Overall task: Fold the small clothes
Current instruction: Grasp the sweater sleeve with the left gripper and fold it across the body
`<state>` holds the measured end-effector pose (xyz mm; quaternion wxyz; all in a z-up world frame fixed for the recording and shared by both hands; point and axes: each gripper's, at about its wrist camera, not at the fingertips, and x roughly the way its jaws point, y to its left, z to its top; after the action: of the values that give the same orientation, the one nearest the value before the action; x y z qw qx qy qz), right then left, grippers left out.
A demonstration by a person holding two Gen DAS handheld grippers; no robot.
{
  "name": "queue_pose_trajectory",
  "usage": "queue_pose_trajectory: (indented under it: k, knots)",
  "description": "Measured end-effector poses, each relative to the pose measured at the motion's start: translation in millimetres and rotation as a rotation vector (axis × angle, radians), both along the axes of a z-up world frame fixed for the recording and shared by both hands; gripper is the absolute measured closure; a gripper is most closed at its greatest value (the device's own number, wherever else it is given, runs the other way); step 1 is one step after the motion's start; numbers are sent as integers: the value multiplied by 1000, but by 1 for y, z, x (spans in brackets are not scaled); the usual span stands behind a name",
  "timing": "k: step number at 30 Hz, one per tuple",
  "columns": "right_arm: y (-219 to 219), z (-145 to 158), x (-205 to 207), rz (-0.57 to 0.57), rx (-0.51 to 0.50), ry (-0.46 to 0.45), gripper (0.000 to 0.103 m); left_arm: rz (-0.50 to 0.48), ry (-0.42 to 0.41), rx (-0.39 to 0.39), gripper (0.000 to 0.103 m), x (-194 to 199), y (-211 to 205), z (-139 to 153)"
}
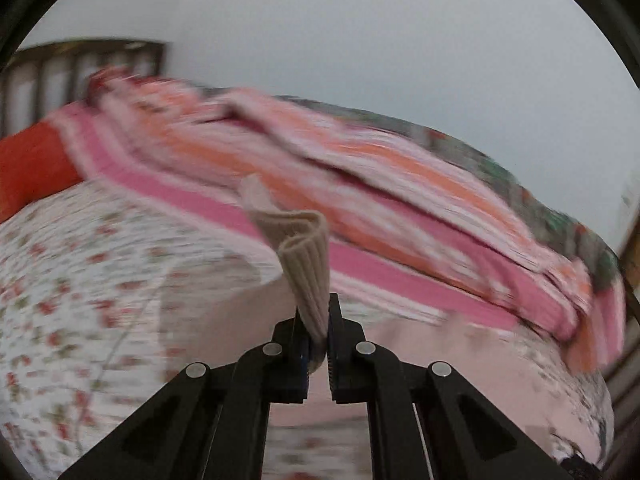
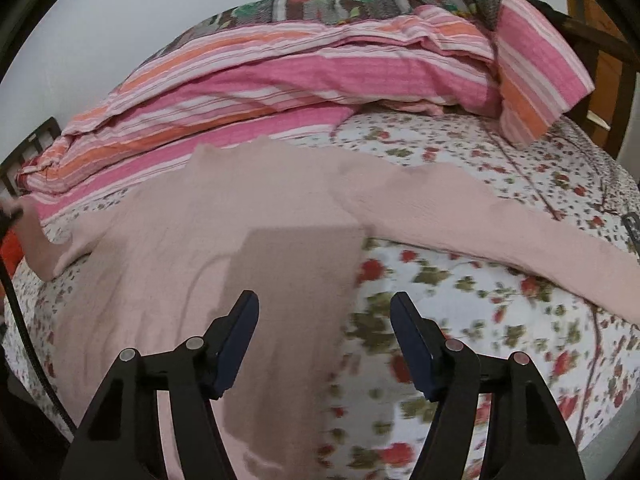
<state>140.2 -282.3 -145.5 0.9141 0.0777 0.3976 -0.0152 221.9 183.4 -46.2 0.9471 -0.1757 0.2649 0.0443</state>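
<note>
A pale pink knit sweater [image 2: 168, 248] lies spread on the floral bedsheet [image 2: 500, 320], one sleeve [image 2: 520, 240] stretched out to the right. In the left wrist view my left gripper [image 1: 320, 320] is shut on a ribbed cuff [image 1: 304, 264] of the sweater. The cuff stands up in folds out of the jaws, lifted above the bed, and the view is blurred. My right gripper [image 2: 324, 332] is open and hovers over the sweater's right side edge. That edge runs below the gap between its fingers, and the pads press on nothing.
A pink and orange striped blanket [image 2: 280, 72] is bunched along the back of the bed, with a patterned quilt [image 2: 360, 4] behind it. A red pillow [image 1: 32, 168] and a dark headboard [image 1: 80, 64] are at the left. Wooden furniture [image 2: 600, 48] stands at the far right.
</note>
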Motion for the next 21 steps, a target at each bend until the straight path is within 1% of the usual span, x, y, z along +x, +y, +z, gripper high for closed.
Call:
queue_pose_trajectory:
  k: [3, 4, 5, 9, 10, 12, 15, 16, 17, 18, 19, 20, 21]
  knots:
    - [-24, -1, -6, -43, 20, -12, 36, -103, -14, 37, 96, 15, -70, 14]
    - [-32, -2, -9, -58, 27, -15, 36, -143, -14, 45, 96, 21, -98, 16]
    - [-39, -3, -12, -71, 34, -19, 36, -168, -12, 46, 96, 23, -117, 16]
    - [-67, -10, -23, -110, 52, -9, 36, -329, 21, 50, 96, 35, -225, -5]
    - [-74, -11, -27, -121, 51, -7, 36, -376, 41, 63, 96, 36, -254, -15]
    - [-84, -13, -33, -137, 49, -7, 36, -450, 81, 83, 96, 37, -301, -34]
    - [-99, -17, -42, -170, 70, -9, 36, -534, 155, 88, 95, 38, -347, -67]
    - [-104, -19, -43, -175, 86, -5, 36, -559, 195, 80, 93, 38, -360, -80]
    - [-106, -21, -43, -175, 95, -2, 36, -569, 221, 79, 90, 39, -363, -87]
    - [-108, -22, -43, -172, 105, -1, 36, -588, 278, 73, 77, 40, -370, -98]
    - [-108, -23, -42, -165, 118, -3, 36, -604, 318, 55, 67, 38, -369, -104]
    - [-108, -24, -42, -152, 132, -7, 36, -618, 327, 35, 65, 39, -367, -107]
    - [-106, -25, -40, -136, 141, -10, 36, -628, 309, 8, 63, 33, -360, -104]
